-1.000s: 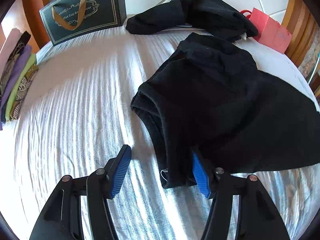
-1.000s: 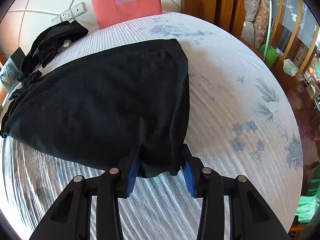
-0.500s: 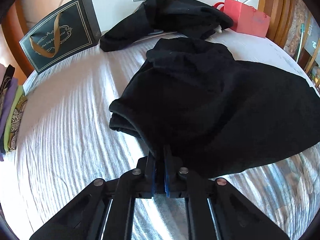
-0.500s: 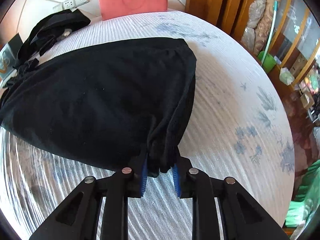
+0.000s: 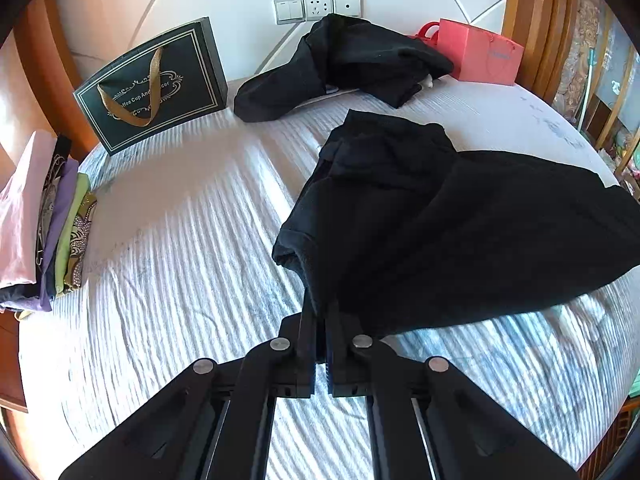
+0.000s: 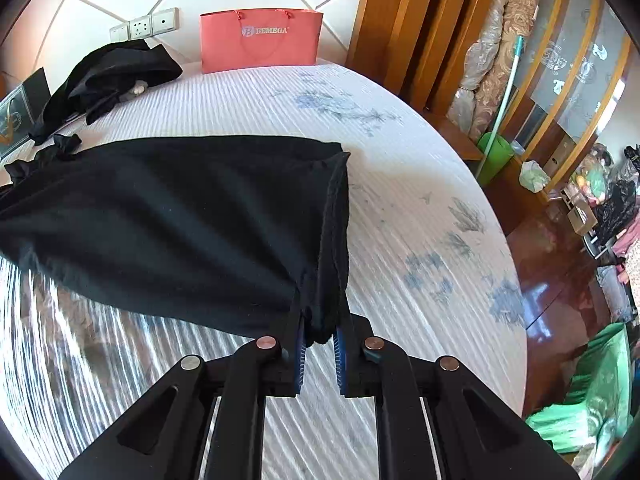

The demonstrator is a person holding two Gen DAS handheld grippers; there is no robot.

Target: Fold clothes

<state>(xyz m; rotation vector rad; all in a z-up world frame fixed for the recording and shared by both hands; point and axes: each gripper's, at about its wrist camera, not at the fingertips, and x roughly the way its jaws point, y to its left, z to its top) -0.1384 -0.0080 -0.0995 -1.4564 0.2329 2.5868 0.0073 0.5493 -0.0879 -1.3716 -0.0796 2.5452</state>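
Note:
A black garment (image 5: 460, 216) lies spread across the white bedsheet (image 5: 180, 264), its near edge lifted off the bed. My left gripper (image 5: 320, 320) is shut on the garment's near left corner. In the right wrist view the same black garment (image 6: 172, 216) hangs from my right gripper (image 6: 320, 330), whose jaws are closing, the blue pads pressing a bunched fold at its near right corner. The cloth sags between the two grips, and its far part rests on the bed.
A second black garment (image 5: 352, 68) lies crumpled near the headboard. A dark green gift bag (image 5: 152, 84) and a red paper bag (image 6: 260, 40) lean against the wall. Folded clothes (image 5: 44, 224) are stacked at the left edge. Right of the bed are a wooden cabinet (image 6: 560, 80) and floor clutter.
Both grippers closed on the garment's near corners, then rose and drew back, lifting the near edge off the sheet.

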